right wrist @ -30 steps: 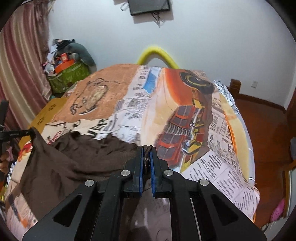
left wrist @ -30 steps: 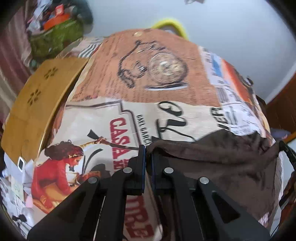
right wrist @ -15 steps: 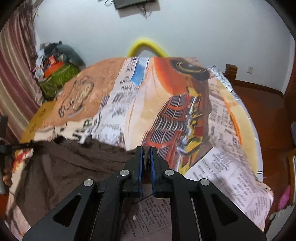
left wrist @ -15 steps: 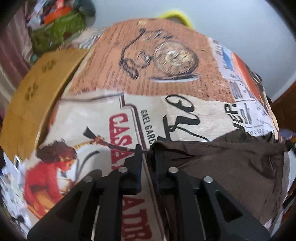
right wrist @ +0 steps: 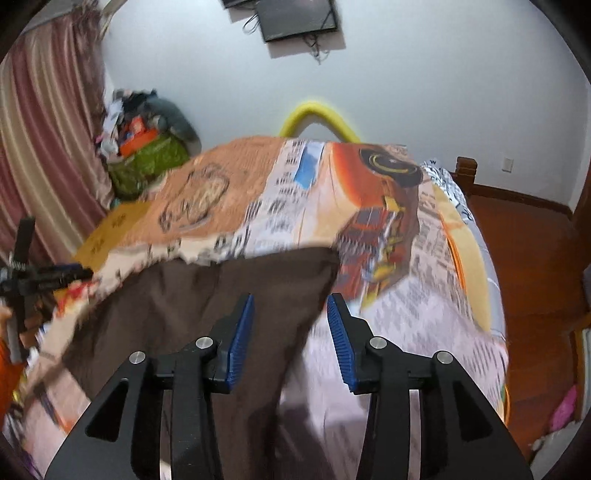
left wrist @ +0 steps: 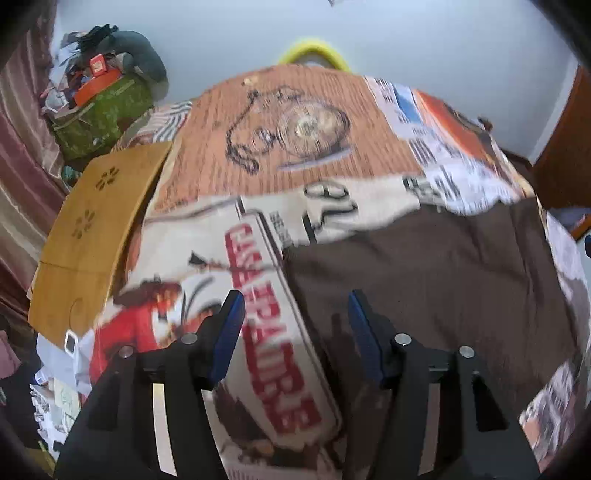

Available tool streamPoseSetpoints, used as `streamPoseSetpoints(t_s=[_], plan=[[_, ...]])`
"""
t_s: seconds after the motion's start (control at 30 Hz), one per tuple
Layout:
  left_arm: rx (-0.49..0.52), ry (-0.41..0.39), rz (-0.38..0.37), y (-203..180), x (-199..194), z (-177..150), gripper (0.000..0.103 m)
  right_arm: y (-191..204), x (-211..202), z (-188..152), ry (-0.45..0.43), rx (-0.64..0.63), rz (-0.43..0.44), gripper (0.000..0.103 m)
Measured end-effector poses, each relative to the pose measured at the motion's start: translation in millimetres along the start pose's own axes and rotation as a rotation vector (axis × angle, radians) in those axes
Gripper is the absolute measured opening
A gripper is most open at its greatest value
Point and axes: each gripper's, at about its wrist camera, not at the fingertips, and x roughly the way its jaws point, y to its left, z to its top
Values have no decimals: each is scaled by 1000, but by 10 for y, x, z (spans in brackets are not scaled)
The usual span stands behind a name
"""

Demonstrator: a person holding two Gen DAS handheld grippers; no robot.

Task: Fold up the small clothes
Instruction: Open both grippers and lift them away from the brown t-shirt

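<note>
Brown garment (left wrist: 436, 280): lay spread flat on the printed bedspread, filling the 3 to 5 o'clock part of the left wrist view; in the right wrist view (right wrist: 207, 295) it ran from the centre toward 7 o'clock, its far edge straight across the bed.
Left gripper (left wrist: 295, 306): jaws stood wide apart and gripped nothing; the garment's left edge lay below the gap, nearer the right finger. The blue pads (left wrist: 231, 332) faced each other over the red lettering.
Right gripper (right wrist: 290, 317): jaws likewise spread wide, empty; the garment's right corner sat under and just beyond the left pad (right wrist: 240, 336).
Bedspread (left wrist: 295, 155): collage print. Large red letters ran under the left gripper, blurred; "CASA" could be partly made out, the rest not readable. A pocket watch drawing on orange at 12 o'clock, newspaper-style columns at 2 o'clock, too smeared to read. The right wrist view showed an orange vintage car (right wrist: 384, 206) at 1 o'clock.
Wooden board (left wrist: 92, 236): tan, with flower-shaped cutouts, beside the bed at 9 o'clock.
Green bag (left wrist: 103, 110): at 10 o'clock, piled with clutter including an orange box.
Yellow arch (right wrist: 317, 118): behind the bed at 12 o'clock.
Wall screen (right wrist: 299, 14): dark, mounted at 12 o'clock, cables hanging.
Curtain (right wrist: 40, 147): striped pink, at 9 to 10 o'clock.
</note>
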Motion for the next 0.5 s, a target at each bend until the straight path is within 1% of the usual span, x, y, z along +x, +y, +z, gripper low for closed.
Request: streamPoseSetpoints(t_s=[0.07, 0.13, 0.27, 0.33, 0.43, 0.5], plan=[[26, 13, 5, -40, -31, -149, 57, 53, -47, -151, 20, -24, -10, 38], [40, 28, 10, -67, -77, -313, 58, 79, -101, -283, 30, -20, -4, 38], [22, 62, -13, -69, -158, -583, 59, 101, -206, -563, 69, 50, 38, 38], [9, 74, -29, -56, -208, -715, 60, 128, -245, -708, 93, 79, 42, 39], [15, 80, -33, -76, -269, -849, 60, 146, -272, -907, 135, 116, 47, 39], [32, 86, -17, -98, -293, -887, 60, 144, -277, -1031, 169, 159, 79, 39]])
